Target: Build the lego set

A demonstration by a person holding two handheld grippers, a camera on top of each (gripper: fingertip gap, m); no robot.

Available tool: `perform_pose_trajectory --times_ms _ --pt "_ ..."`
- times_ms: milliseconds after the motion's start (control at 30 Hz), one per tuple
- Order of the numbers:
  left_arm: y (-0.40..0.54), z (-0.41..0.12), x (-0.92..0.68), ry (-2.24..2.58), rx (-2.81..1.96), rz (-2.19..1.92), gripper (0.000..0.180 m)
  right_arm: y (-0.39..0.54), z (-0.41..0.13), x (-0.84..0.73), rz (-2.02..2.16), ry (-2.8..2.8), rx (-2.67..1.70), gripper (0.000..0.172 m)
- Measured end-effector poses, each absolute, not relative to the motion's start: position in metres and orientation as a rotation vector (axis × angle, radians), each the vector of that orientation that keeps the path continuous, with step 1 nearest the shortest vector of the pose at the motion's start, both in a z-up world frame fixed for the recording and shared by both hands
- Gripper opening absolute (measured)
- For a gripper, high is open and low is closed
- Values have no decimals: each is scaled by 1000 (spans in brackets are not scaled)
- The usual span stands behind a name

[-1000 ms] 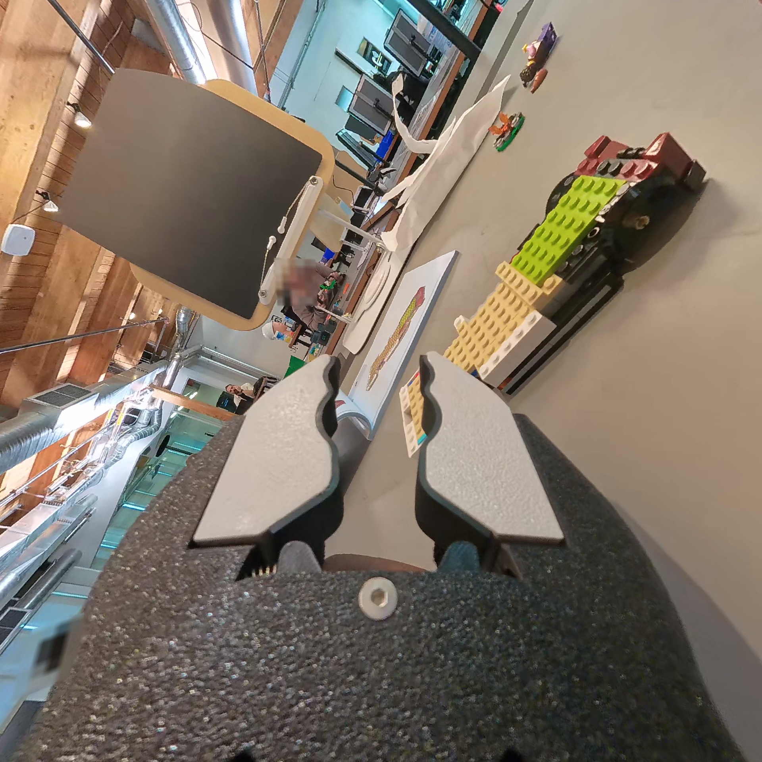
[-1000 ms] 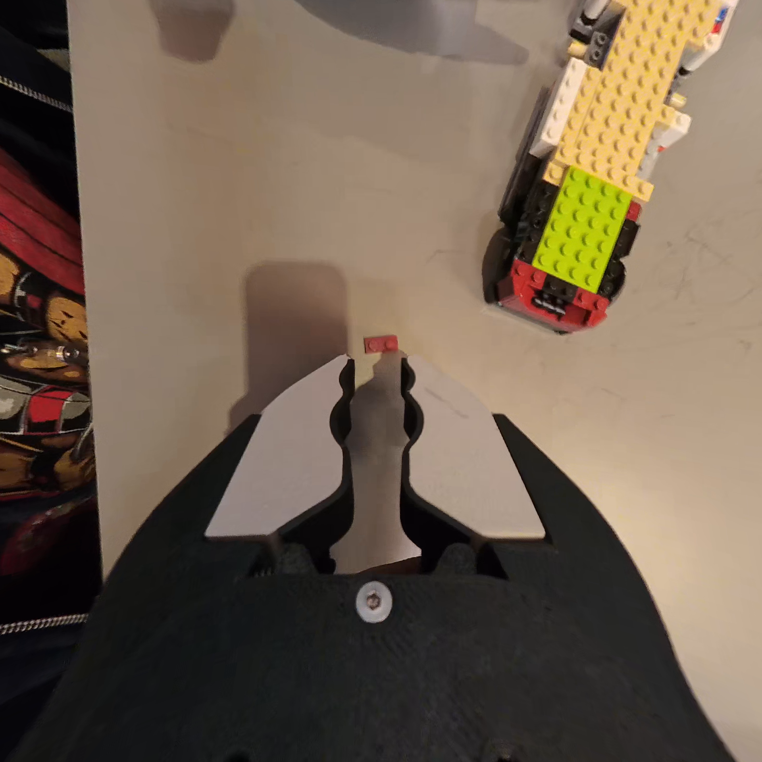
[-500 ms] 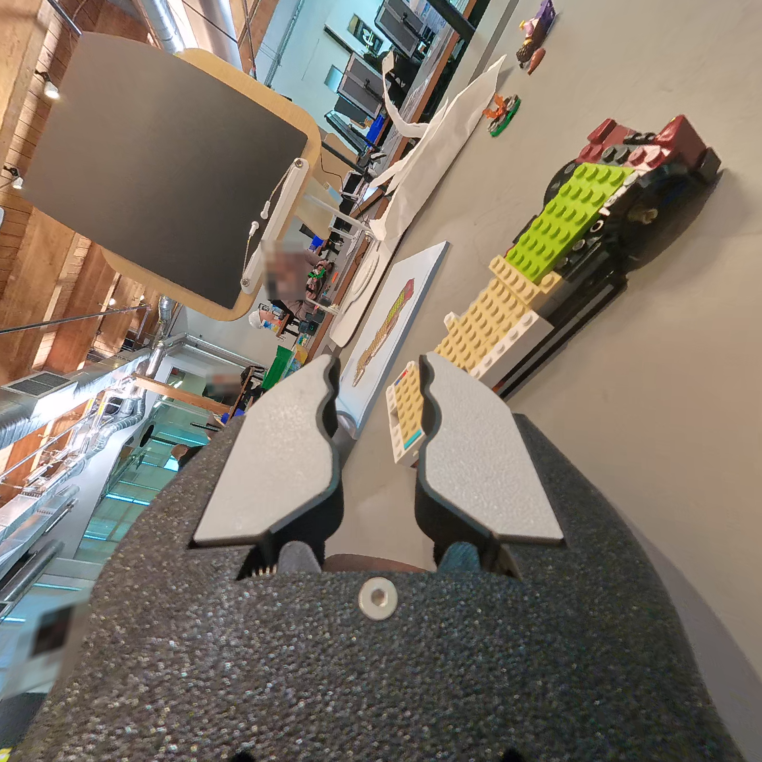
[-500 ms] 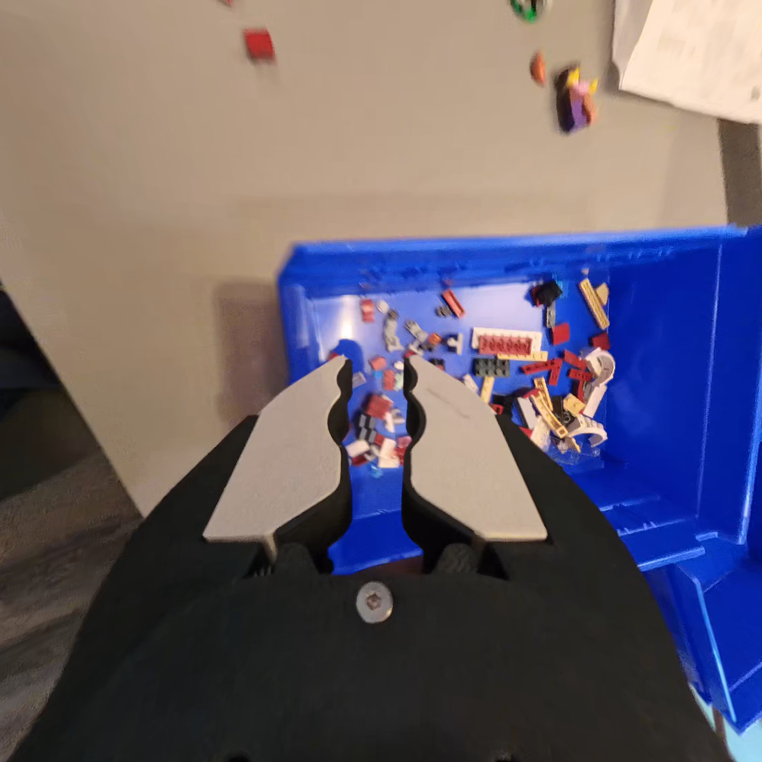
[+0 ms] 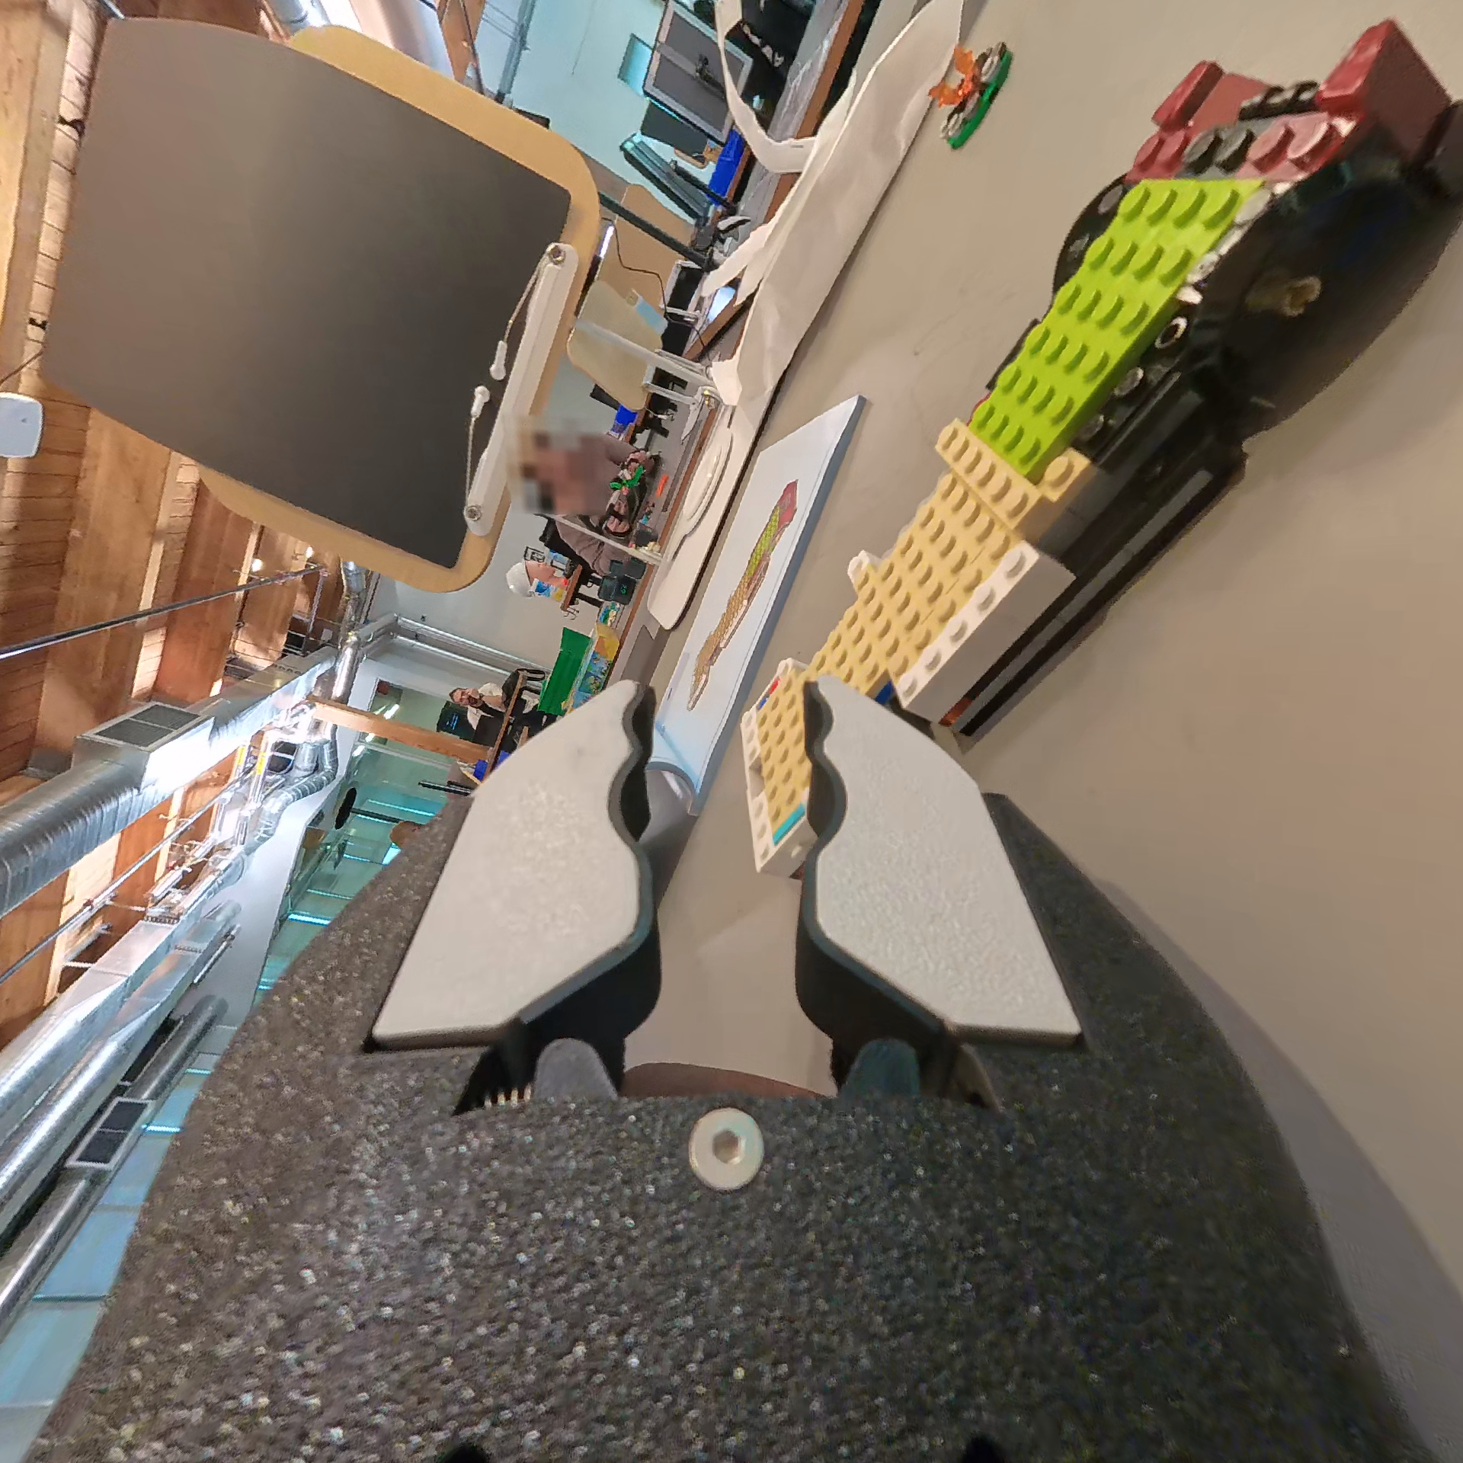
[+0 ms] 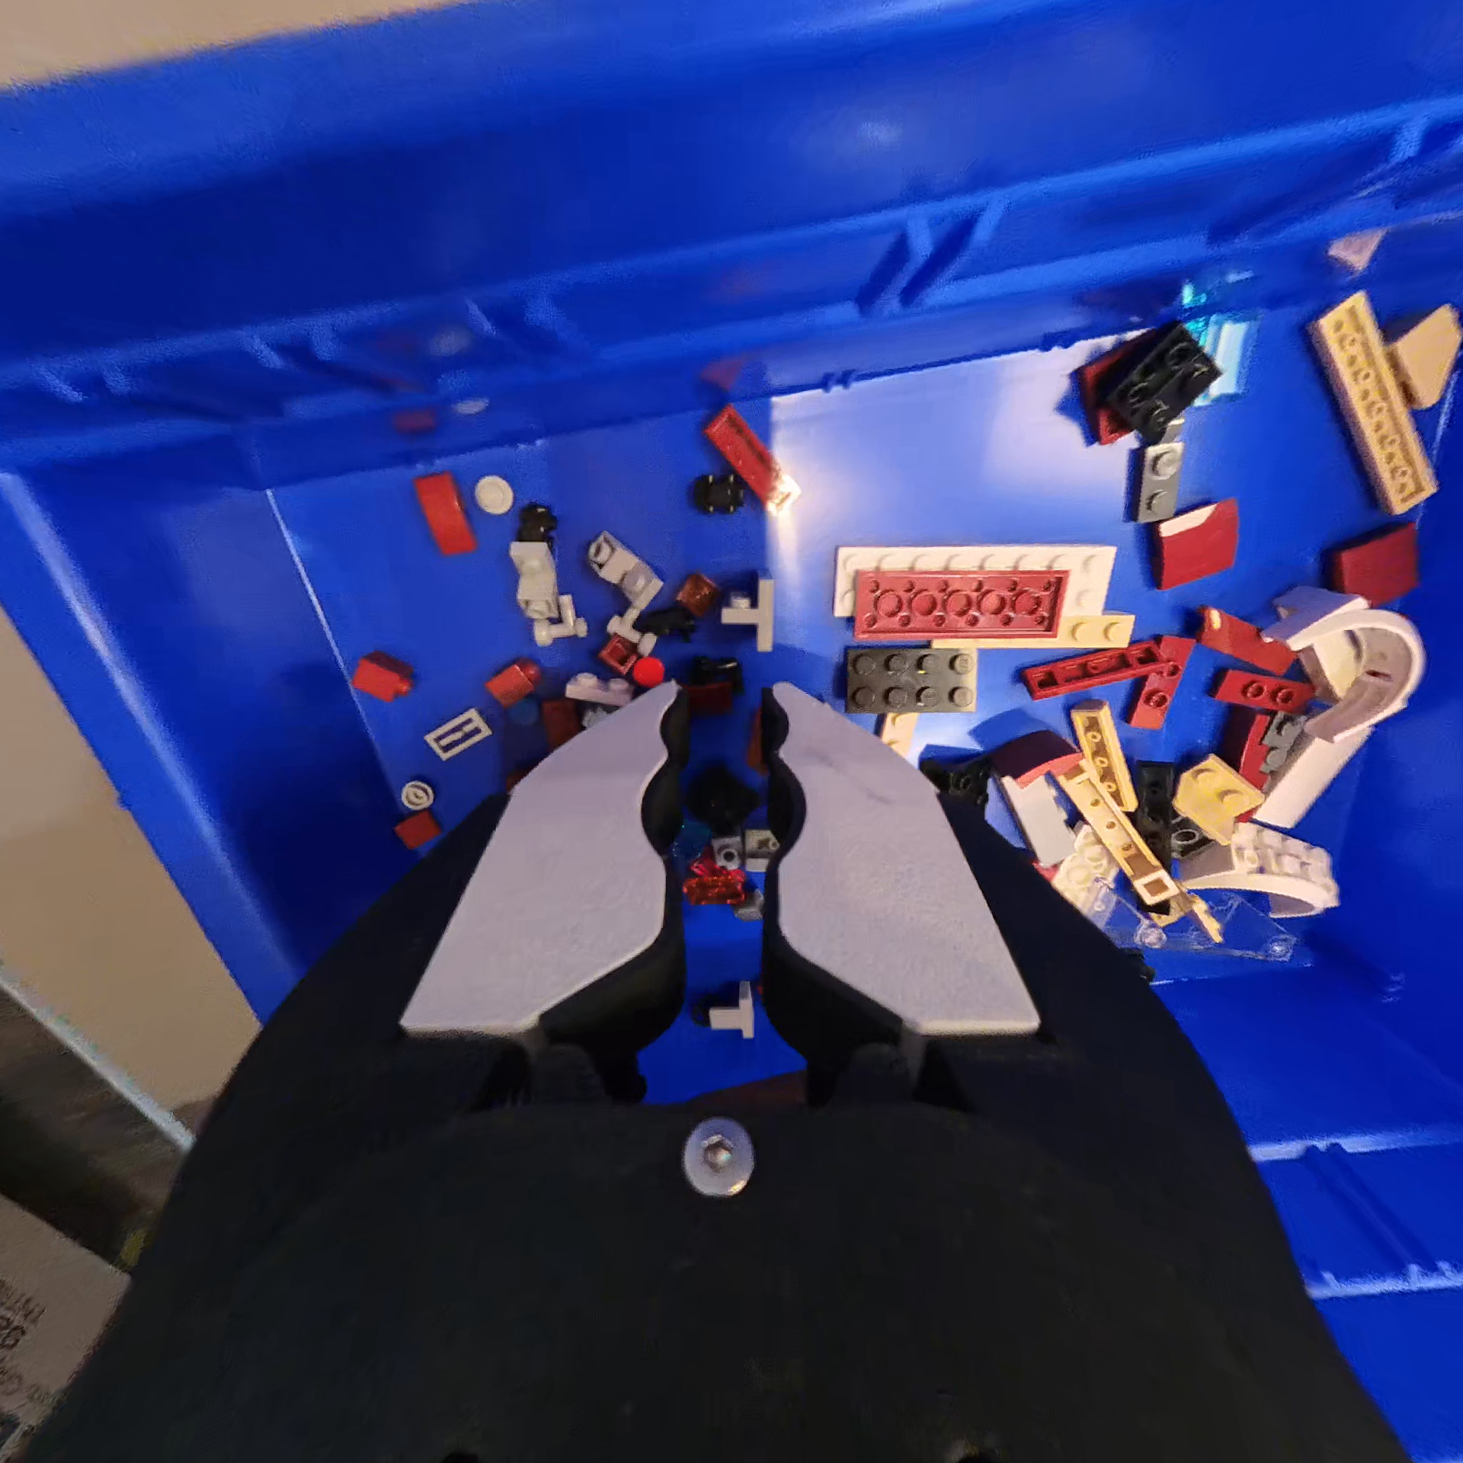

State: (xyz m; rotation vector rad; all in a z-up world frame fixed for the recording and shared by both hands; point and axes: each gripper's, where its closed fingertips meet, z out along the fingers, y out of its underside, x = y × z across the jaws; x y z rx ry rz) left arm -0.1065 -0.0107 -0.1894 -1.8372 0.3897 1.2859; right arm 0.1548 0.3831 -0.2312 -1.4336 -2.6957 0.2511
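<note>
Right tongs (image 6: 720, 701): we are hovering them, narrowly parted and empty, over loose bricks (image 6: 910, 681) in the blue bin (image 6: 712, 198) | left tongs (image 5: 724, 697): gaping wide, gripping nothing, beside the brick model (image 5: 934, 578) on the table (image 5: 1187, 792) | advice: centre one brick between pads before squeezing.

Left view: my left tongs (image 5: 722, 697) stand parted with nothing between them. Ahead, bare grey tabletop (image 5: 1235, 792) runs open along the brick model's right side. The brick model (image 5: 1021, 507) blocks the centre; a flat booklet (image 5: 760, 554) lies just to its left.

Right view: my right tongs (image 6: 722, 697) hang narrowly parted inside the blue bin (image 6: 554, 198). Loose bricks (image 6: 958, 613) clutter its floor; a bare blue patch (image 6: 934, 459) lies beyond them. The bin's walls close every side.
</note>
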Motion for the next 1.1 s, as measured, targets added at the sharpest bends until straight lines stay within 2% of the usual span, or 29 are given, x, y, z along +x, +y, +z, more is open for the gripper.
perform_pose_trajectory --times_ms 100,433,667,833,933,1100 --pt "-9 -192 -104 423 -1841 1295 37 384 -240 161 201 -2745 -1459 19" --pt "-11 -190 -104 411 -1832 1287 37 381 -238 162 161 -2731 -1426 14" --pt "-12 -188 -102 408 -1820 1272 37 365 -202 163 186 -2624 -1348 14" --pt "-13 -185 -100 406 -1807 1265 37 295 -145 174 272 -2530 -1142 14" --pt "-12 -184 -99 403 -1806 1252 37 230 -129 180 416 -2508 -996 14" --pt "-11 -185 -97 420 -1811 1242 37 151 -178 149 594 -2451 -964 14"
